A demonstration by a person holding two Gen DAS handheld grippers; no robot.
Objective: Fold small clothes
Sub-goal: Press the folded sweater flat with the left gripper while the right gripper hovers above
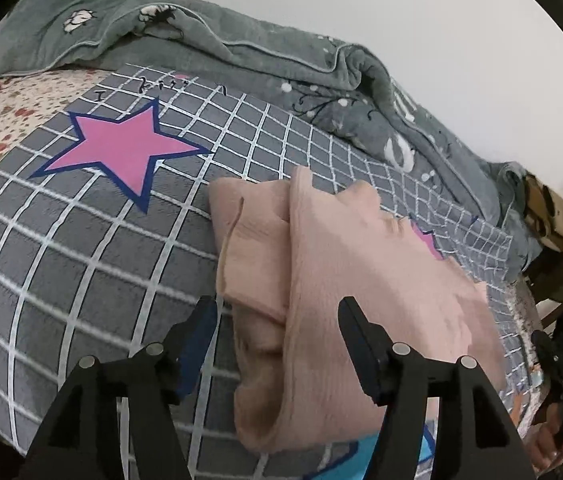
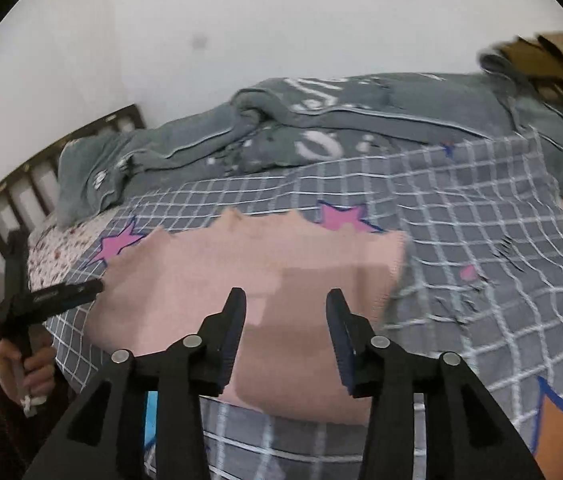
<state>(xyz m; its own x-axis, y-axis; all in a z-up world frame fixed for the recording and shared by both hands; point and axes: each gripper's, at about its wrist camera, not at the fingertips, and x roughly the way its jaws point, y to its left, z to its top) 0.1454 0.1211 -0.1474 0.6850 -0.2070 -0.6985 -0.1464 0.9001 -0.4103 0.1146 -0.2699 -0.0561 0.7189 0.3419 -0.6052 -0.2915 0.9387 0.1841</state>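
A pale pink garment [image 1: 361,272] lies folded on the bed, its layers overlapping with a loose edge at the left. My left gripper [image 1: 277,308] is open just above its near left part, and neither pad presses the cloth. In the right wrist view the same garment [image 2: 261,264] spreads wide under my right gripper [image 2: 285,298], which is open with nothing pinched. The left gripper [image 2: 61,294] also shows there at the garment's left edge, held by a hand [image 2: 29,364].
The bed is covered by a grey grid-pattern sheet [image 1: 81,264] with a pink star [image 1: 121,148]. A rumpled grey-green blanket [image 1: 241,52] lies along the wall side. A dark headboard [image 2: 41,168] stands at one end, and brown clothes on a chair [image 1: 553,212] at the other.
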